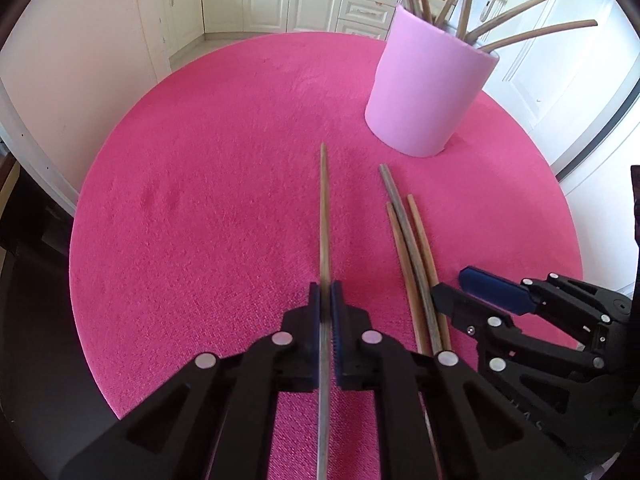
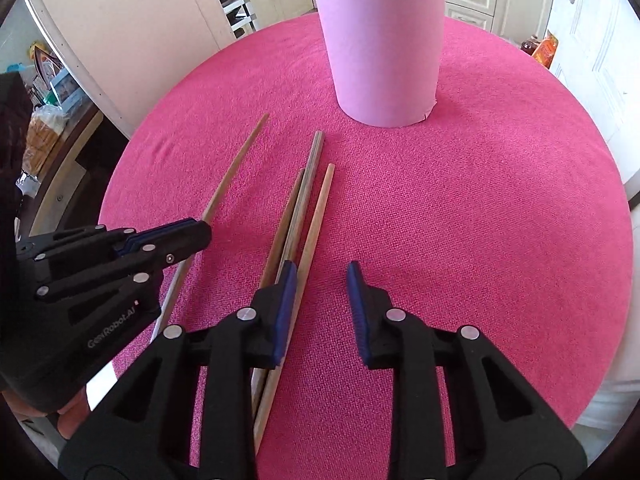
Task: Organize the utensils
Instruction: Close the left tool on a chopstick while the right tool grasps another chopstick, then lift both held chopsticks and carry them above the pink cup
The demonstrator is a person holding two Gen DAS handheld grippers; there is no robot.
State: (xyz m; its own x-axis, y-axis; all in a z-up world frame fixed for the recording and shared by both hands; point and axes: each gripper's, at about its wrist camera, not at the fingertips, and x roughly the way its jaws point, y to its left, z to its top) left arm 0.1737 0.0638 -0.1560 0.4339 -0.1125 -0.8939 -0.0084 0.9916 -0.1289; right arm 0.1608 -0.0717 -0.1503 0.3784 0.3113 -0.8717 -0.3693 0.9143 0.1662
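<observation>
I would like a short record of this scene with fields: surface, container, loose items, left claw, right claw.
surface: round table with pink cloth
container: pink cup, upright, sticks standing inside
loose items: three chopsticks lying side by side on the cloth
left claw: shut on a single chopstick
right claw: open, its left finger beside the three chopsticks, holding nothing

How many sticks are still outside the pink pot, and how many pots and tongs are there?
Stick in the left tongs: 1
Sticks lying on the cloth: 3
Pink pot: 1
Tongs, counting the open right tongs: 2
Total: 7
</observation>
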